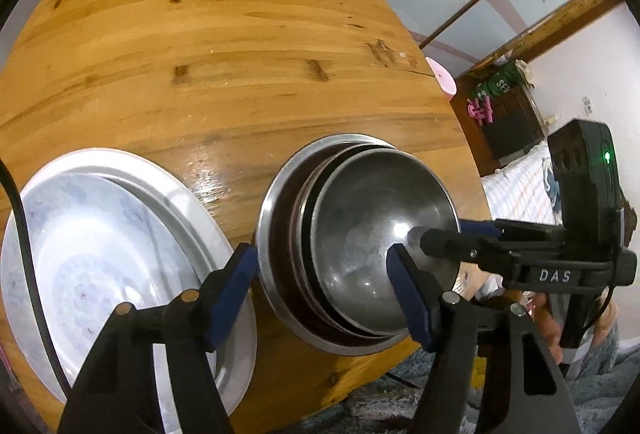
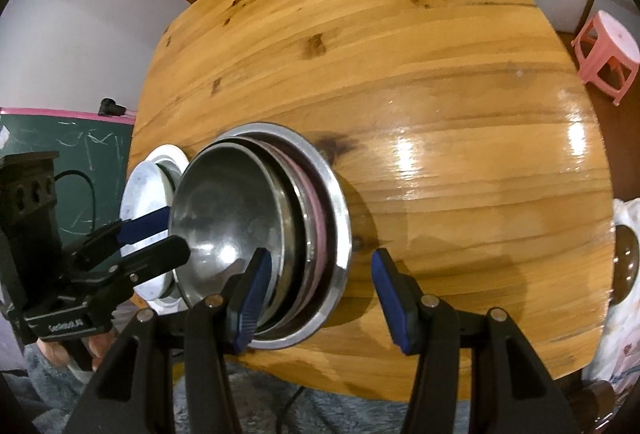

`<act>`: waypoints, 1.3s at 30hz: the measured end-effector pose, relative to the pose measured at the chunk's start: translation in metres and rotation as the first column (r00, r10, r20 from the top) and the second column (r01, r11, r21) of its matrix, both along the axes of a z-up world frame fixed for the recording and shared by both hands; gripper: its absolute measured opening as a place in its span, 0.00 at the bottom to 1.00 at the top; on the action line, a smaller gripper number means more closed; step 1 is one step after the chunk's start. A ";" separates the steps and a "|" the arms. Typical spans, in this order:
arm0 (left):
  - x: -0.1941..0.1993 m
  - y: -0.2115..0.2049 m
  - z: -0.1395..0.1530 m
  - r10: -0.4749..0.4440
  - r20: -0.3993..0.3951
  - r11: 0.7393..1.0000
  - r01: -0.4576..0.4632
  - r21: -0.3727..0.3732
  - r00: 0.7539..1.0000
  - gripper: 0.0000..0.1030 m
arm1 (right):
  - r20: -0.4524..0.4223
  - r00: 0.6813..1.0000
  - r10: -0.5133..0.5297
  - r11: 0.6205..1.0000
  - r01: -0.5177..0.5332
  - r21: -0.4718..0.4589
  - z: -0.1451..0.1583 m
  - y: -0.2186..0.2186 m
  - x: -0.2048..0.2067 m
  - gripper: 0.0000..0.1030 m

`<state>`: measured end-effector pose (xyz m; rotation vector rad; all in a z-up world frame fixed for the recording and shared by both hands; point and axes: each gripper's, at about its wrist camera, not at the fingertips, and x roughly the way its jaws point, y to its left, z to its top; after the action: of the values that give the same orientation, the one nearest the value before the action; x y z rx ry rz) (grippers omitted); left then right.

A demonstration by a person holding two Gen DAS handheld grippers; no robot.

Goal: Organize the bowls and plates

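A stack of nested steel bowls (image 1: 360, 234) sits on a round wooden table (image 1: 240, 54), with a pinkish bowl among them. A stack of white plates (image 1: 100, 254), the top one blue-patterned, lies to its left. My left gripper (image 1: 324, 290) is open, its fingers straddling the left side of the bowl stack. My right gripper (image 2: 316, 298) is open, straddling the stack's right rim. The bowl stack (image 2: 260, 234) and the plates (image 2: 148, 218) also show in the right wrist view. Each gripper is seen in the other's view.
The near table edge (image 2: 360, 386) lies just below the bowls. A pink stool (image 2: 608, 50) stands beyond the table's far right. A grey carpet (image 2: 280, 414) covers the floor. A bed (image 1: 520, 186) and dark cabinet stand right of the table.
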<state>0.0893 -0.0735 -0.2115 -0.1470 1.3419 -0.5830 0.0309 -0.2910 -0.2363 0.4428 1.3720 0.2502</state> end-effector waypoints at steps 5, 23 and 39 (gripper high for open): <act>0.007 0.007 -0.005 0.028 -0.066 0.999 -0.030 -0.029 0.997 0.56 | -0.015 1.000 0.009 1.000 -0.009 -0.003 -0.003 0.002 0.003 0.50; 0.020 -0.009 -0.029 -0.005 -0.161 1.000 0.008 0.021 0.987 0.47 | -0.051 0.998 0.028 1.000 -0.028 -0.010 -0.011 0.007 0.008 0.27; 0.021 -0.017 -0.029 -0.025 -0.139 0.997 0.035 0.070 0.990 0.34 | -0.065 0.997 0.036 0.999 -0.038 -0.021 -0.012 0.012 0.014 0.32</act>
<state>0.1100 -0.0909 -0.2407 -0.1098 1.4993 -0.5572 0.0446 -0.2785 -0.2484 0.4104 1.4459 0.2530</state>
